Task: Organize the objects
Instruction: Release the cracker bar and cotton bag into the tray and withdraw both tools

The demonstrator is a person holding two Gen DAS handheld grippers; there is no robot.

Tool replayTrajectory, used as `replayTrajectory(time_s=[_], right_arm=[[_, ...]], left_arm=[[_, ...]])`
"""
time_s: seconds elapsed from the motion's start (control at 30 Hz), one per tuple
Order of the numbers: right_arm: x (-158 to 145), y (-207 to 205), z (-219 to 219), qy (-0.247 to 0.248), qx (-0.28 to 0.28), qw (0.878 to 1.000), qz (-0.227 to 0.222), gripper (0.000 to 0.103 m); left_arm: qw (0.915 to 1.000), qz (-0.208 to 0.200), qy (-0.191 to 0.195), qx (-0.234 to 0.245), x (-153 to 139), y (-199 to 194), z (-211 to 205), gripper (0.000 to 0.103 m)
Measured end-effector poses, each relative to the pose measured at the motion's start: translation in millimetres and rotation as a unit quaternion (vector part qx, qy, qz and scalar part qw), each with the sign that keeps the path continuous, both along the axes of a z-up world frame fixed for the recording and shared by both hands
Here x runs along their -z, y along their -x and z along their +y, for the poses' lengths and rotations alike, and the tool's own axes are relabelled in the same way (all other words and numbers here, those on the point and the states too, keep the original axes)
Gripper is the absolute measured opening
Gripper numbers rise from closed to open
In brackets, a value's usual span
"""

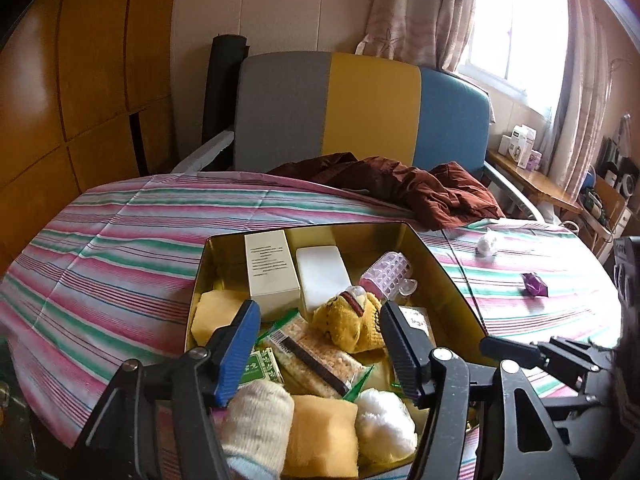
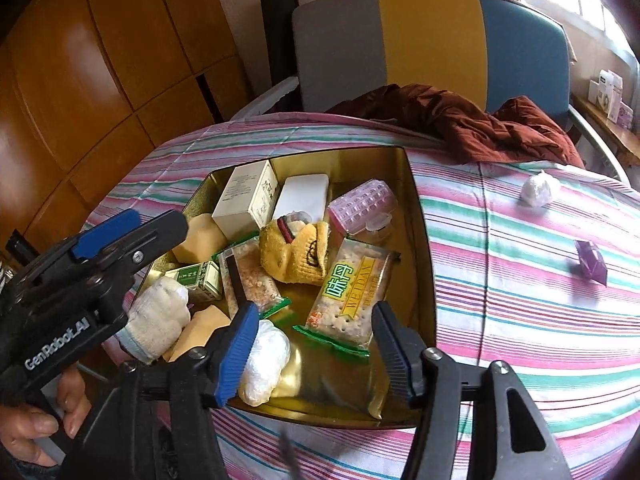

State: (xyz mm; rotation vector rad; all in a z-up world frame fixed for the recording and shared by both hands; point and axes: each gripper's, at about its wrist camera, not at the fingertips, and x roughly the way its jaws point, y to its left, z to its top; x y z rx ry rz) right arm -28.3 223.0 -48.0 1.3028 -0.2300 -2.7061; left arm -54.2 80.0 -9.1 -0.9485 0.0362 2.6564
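Note:
A gold tin box (image 1: 452, 280) (image 2: 420, 220) sits on the striped tablecloth, holding a cream carton (image 1: 270, 268), a white block (image 1: 322, 276), a pink roller (image 1: 386, 280), a yellow plush toy (image 1: 352, 320) (image 2: 296, 252), cracker packs (image 2: 352, 292) (image 1: 316, 356), gloves and sponges. My left gripper (image 1: 320, 354) is open and empty over the box's near end. My right gripper (image 2: 314, 354) is open and empty above the box's near edge. A white wad (image 1: 488, 245) (image 2: 540, 190) and a purple packet (image 1: 534, 284) (image 2: 592, 266) lie on the cloth to the right.
A brown jacket (image 1: 404, 188) lies at the table's far edge against a grey, yellow and blue chair (image 1: 360, 116). Wooden cabinets (image 1: 80, 80) stand left. A side shelf with boxes (image 1: 520, 148) stands by the window at right.

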Motion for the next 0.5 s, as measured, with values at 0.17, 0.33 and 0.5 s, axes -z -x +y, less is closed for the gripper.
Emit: replayTrajectory(time_s=[0.17,0.33,0.5], right_arm=[[-7,-3,11,-0.017,0.024,1.0,0.008,0.061],[-10,-5,33,-0.019,0.058,0.998,0.005,0.061],[-12,-6,62,-0.019,0.091,0.996,0.0,0.061]], left_arm=[[0.9999,0.009,0.006,0.011,-5,-8,4,0.065],[0.9994,0.019,0.012,0.028,-11,-15,11,0.067],[0.9983,0.022,0.021,0.049,-15,-19,24,0.067]])
